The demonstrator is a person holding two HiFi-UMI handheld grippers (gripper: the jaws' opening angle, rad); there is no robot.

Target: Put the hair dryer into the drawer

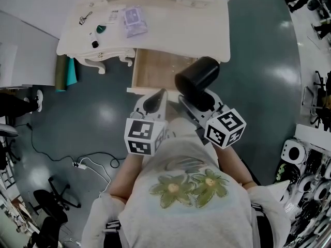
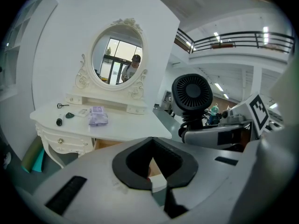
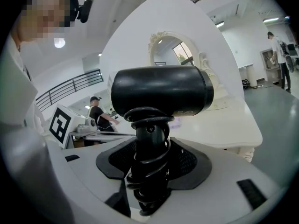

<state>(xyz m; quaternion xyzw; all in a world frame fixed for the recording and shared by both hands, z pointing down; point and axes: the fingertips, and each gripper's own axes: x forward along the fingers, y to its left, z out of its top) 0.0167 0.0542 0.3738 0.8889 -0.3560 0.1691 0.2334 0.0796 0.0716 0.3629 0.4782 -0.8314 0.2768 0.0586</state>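
No text, brand, number or sign can be read: only black-and-white square marker patterns are borne by the cube [image 1: 145,136] of the left gripper [image 1: 154,100] and the cube [image 1: 225,127] of the right gripper [image 1: 198,101], and fine print on the hair dryer [image 3: 161,91] and the purple packet [image 1: 134,20] is too small to be made out.

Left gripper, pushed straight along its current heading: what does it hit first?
Probably the open drawer: in the head view the left gripper sits at its front rim, and wood shows past the jaws in its own view. Height unclear; above the rim, the dressing table edge comes next.
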